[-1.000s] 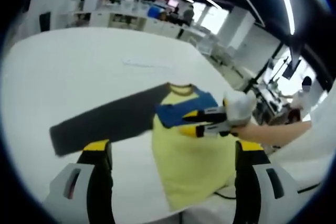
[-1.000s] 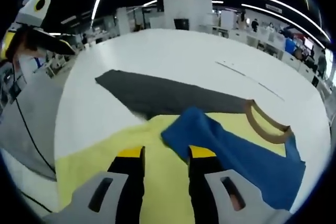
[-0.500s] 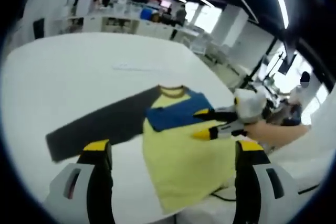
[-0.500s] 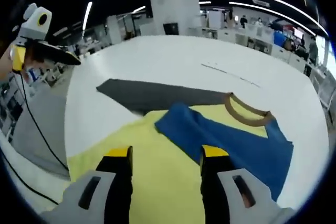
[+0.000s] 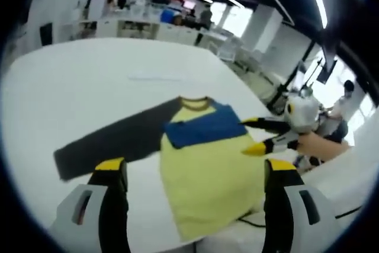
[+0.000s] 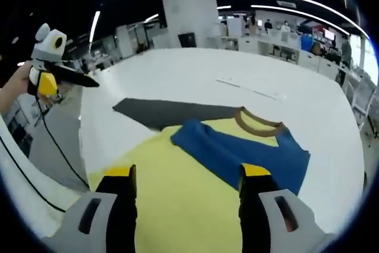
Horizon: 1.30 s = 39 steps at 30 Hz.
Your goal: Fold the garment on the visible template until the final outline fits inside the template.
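Folding a soft yellow shirt [image 5: 207,176] on the white desk [image 5: 71,81].

Lying flat at centre frame, the thin, limp knit has its blue sleeve [image 6: 237,152] folded across the chest and its grey sleeve [image 5: 112,140] spread toward the left. It should drape easily; I would pinch the grey cuff. Left gripper [image 5: 195,173] and right gripper [image 6: 188,176] both hover with jaws apart, holding nothing.

A white table [image 5: 71,87] carries the work. A black cable [image 6: 56,152] hangs off its edge at eight o'clock. Desks [image 5: 136,25] stand at twelve; a person [image 5: 346,96] at three.
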### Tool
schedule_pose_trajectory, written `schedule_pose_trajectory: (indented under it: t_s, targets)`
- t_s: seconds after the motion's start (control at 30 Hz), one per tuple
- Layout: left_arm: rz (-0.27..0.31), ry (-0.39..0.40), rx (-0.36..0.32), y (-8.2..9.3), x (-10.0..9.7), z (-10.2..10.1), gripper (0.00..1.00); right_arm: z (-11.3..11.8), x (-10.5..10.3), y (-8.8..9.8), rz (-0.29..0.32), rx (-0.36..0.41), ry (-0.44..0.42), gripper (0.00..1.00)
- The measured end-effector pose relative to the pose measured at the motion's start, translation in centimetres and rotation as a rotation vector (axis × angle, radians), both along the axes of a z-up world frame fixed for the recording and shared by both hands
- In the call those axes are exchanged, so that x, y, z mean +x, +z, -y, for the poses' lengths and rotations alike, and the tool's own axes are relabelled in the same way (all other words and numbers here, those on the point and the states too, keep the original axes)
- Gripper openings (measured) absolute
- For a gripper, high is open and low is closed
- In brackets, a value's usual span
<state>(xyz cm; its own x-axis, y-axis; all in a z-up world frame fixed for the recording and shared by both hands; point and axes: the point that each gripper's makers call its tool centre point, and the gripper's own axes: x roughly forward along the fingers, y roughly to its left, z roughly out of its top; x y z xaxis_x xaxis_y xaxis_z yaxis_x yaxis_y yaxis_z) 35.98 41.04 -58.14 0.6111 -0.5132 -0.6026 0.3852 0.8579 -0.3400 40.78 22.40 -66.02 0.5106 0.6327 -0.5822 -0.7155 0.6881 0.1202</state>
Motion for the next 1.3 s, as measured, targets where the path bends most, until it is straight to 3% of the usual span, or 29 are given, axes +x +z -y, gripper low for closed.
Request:
schedule_pose_trajectory:
  t_s: [0.47, 0.67, 1.03, 1.3]
  targets:
    - [0.018, -0.007, 0.016, 1.1, 0.0, 0.7, 0.92, 6.3, -1.8, 1.2, -0.018, -0.003, -0.076, 0.85]
    - [0.01, -0.012, 0.03, 1.0, -0.3, 0.9, 0.92, 9.1, -2.6, 0.8, -0.041, -0.002, -0.111, 0.88]
    - [0.008, -0.023, 0.03, 1.1, -0.8, 1.9, 0.92, 12.7, -4.2, 0.8, -0.069, 0.018, -0.143, 0.94]
    - [0.01, -0.021, 0.039, 1.2, -1.2, 1.5, 0.92, 15.4, -5.5, 1.3, -0.074, 0.022, -0.181, 0.99]
